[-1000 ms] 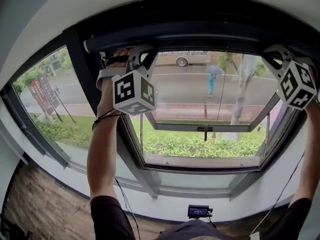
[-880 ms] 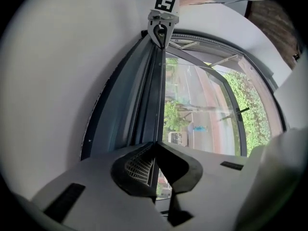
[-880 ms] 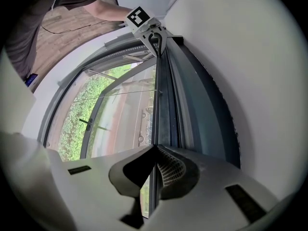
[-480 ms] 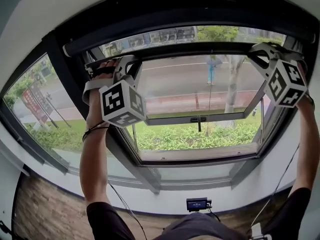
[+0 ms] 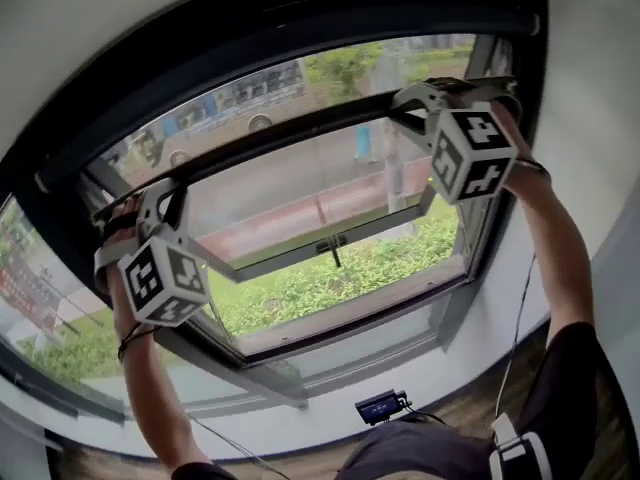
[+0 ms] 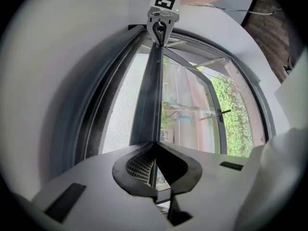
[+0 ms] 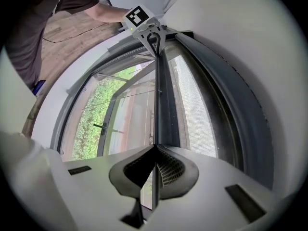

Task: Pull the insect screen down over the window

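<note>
- The dark-framed window [image 5: 260, 43] fills the view. Most of its opening is uncovered, with green shrubs [image 5: 330, 283] and a street showing through.
- The grey mesh insect screen [image 6: 120, 109] shows only as a narrow band near the top of the window, so I judge the pull as barely begun.
- The screen's slim dark pull bar [image 6: 153, 90] spans the window from left to right, high up.
- The left claw [image 6: 155, 146] is clamped tight on the bar's left end, and the right claw [image 7: 155, 148] is clamped on its right end.
- To do this well, draw both ends down at the same pace. A skewed bar would likely bind in the side tracks. Keep both grips firm right down to the far sill.
</note>
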`<state>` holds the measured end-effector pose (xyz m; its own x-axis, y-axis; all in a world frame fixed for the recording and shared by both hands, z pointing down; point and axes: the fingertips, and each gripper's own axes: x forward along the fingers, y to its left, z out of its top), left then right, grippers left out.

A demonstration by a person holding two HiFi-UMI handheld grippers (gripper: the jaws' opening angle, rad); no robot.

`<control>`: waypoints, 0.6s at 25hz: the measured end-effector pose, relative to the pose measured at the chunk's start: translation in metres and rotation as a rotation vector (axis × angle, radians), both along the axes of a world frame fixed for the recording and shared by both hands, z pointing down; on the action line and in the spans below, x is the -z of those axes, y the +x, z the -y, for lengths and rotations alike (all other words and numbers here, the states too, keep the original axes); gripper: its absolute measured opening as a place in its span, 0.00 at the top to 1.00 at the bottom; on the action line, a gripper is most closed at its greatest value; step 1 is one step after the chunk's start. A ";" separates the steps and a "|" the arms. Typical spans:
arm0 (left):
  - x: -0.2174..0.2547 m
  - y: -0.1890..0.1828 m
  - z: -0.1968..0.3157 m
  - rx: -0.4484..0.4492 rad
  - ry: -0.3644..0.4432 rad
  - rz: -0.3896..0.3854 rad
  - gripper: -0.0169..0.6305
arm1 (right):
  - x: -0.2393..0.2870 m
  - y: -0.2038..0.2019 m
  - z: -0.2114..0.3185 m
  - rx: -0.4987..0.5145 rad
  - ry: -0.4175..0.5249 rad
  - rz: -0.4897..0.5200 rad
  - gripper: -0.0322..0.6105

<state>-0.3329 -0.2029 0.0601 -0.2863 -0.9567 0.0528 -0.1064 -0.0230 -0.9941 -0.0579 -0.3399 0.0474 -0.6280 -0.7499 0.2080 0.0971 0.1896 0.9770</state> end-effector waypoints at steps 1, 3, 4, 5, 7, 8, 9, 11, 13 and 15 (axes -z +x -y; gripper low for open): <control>-0.009 -0.001 -0.001 0.007 -0.013 -0.009 0.95 | -0.011 -0.003 0.000 0.009 -0.017 -0.017 0.92; -0.026 0.006 0.002 0.008 -0.023 -0.012 0.95 | -0.030 0.001 -0.001 0.021 -0.041 -0.044 0.92; -0.033 0.010 0.004 0.007 -0.024 -0.008 0.95 | -0.037 0.005 -0.001 0.021 -0.049 -0.048 0.92; -0.040 0.014 0.005 0.005 -0.027 -0.003 0.95 | -0.045 0.009 -0.002 0.018 -0.058 -0.045 0.92; -0.054 0.018 0.006 0.003 -0.039 0.001 0.95 | -0.059 0.014 -0.003 0.010 -0.075 -0.040 0.92; -0.063 0.019 0.007 0.003 -0.050 0.001 0.95 | -0.068 0.015 -0.003 0.007 -0.085 -0.044 0.92; -0.071 0.019 0.007 0.003 -0.062 0.000 0.95 | -0.076 0.015 -0.003 0.004 -0.097 -0.047 0.92; -0.088 0.019 0.007 0.006 -0.092 -0.007 0.95 | -0.091 0.014 -0.005 0.005 -0.126 -0.053 0.92; -0.107 0.019 0.006 0.009 -0.120 -0.017 0.95 | -0.110 0.013 -0.005 0.014 -0.148 -0.071 0.92; -0.125 0.018 0.006 0.010 -0.137 -0.024 0.95 | -0.129 0.012 -0.004 0.017 -0.163 -0.090 0.92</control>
